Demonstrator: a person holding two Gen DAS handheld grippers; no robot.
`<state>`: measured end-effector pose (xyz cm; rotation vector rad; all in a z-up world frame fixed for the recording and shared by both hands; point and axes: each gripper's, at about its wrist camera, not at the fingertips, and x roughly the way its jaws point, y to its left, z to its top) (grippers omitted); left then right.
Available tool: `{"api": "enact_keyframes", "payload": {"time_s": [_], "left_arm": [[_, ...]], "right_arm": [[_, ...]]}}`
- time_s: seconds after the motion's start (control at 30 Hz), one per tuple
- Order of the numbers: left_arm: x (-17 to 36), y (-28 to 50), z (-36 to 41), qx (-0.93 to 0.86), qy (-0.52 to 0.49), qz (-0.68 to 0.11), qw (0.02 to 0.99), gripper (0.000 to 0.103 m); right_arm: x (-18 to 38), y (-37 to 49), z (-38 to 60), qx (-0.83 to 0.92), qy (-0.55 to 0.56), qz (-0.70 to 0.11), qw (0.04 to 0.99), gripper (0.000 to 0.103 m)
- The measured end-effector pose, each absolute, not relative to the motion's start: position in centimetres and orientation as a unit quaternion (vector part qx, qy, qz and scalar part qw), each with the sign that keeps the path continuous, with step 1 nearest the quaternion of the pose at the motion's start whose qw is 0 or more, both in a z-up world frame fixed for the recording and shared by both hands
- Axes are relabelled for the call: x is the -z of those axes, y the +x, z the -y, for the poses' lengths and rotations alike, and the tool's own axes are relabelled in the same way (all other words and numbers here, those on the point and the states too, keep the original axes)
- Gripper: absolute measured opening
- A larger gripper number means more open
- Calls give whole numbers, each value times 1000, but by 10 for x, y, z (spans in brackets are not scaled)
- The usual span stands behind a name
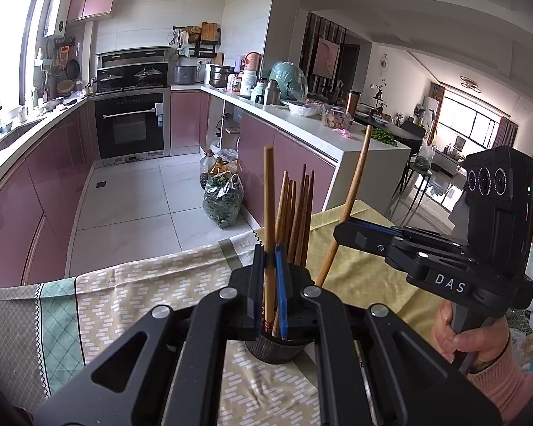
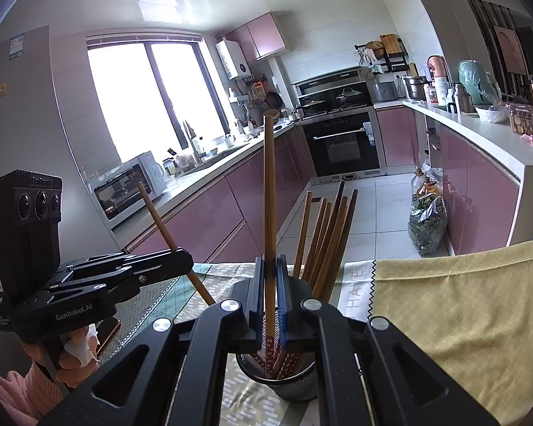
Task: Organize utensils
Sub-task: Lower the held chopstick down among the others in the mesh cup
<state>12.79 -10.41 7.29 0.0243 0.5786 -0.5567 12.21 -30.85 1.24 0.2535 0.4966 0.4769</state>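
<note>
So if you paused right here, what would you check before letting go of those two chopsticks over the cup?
1. Left gripper shut on its chopstick: ok, pads clamp it on both sides.
2. Right gripper shut on its chopstick: ok.
3. Lower ends inside the mesh cup: the right one looks in. The left one cannot tell, since the gripper hides its end.
4. Cup upright on the tablecloth: ok.
5. Room among the chopsticks already standing in the cup: ok, they lean together to one side.
6. Grippers apart from each other: ok, a gap shows between them in both views.
</note>
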Motion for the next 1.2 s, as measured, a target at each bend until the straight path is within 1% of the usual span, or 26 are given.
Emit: {"api": "enact_keyframes", "payload": {"time_s": [1.2], "left_arm": [[-48,148,118,265,33,-311,912,7]], "right_arm": [[12,132,312,-229,133,-269,926,6]]}}
